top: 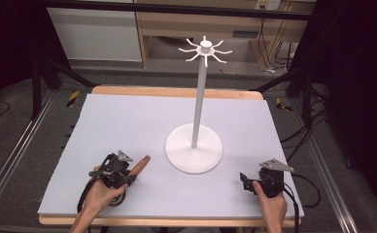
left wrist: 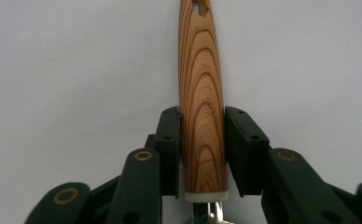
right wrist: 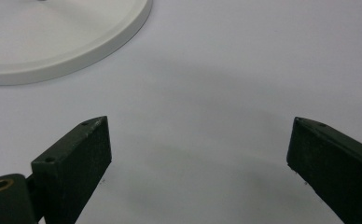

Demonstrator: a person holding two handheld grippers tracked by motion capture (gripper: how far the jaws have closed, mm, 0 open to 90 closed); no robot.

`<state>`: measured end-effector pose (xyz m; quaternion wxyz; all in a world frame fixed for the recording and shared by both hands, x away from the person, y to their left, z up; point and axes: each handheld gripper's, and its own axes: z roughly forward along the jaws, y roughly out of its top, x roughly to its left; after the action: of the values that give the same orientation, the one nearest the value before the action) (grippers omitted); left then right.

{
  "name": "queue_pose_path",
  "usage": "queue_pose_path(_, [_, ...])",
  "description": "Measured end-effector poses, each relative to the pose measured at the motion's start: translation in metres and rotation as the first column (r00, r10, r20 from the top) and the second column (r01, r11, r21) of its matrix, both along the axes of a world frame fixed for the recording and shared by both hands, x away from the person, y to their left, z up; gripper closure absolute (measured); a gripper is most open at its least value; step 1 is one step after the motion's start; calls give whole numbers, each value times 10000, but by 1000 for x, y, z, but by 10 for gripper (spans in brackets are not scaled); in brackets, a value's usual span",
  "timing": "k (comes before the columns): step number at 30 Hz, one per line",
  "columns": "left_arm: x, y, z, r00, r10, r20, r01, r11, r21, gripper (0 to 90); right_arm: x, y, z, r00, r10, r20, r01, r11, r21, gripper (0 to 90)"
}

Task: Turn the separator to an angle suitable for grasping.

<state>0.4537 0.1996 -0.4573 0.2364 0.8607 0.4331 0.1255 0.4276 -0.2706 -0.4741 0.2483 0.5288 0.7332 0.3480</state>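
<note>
Left gripper view: left gripper [left wrist: 202,140] has its jaws clamped on the wooden handle [left wrist: 201,93], low over the table [top: 128,121].
Handling: likely light, stiff, smooth; hold the thick end.
Right gripper [right wrist: 198,154]: jaws apart, holding nothing.

A white stand [top: 194,148] with a round base, tall pole and hooked arms on top sits right of the desk's [top: 128,116] middle, toward the near edge.
</note>
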Motion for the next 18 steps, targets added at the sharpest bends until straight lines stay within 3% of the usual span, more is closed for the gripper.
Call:
queue_pose_path(5, [1, -2, 2, 9998, -148, 107, 146, 9997, 171, 595, 0, 0, 0, 10000, -5, -29, 5, 10000, 92, 69])
queue_pose_path(11, [7, -1, 19, 9982, -522, 280, 518, 9986, 146, 562, 1, -1, 1, 10000, 59, -70, -57, 9998, 169, 70])
queue_pose_path(14, [13, -7, 26, 9955, -921, 212, 913, 9951, 386, 562, 1, -1, 1, 9999, 48, -89, -47, 9999, 165, 70])
queue_pose_path(18, [21, -13, 26, 9950, -1002, -29, 1001, 9915, 827, 572, 1, -2, 1, 10000, 10, -90, -8, 9998, 203, 70])
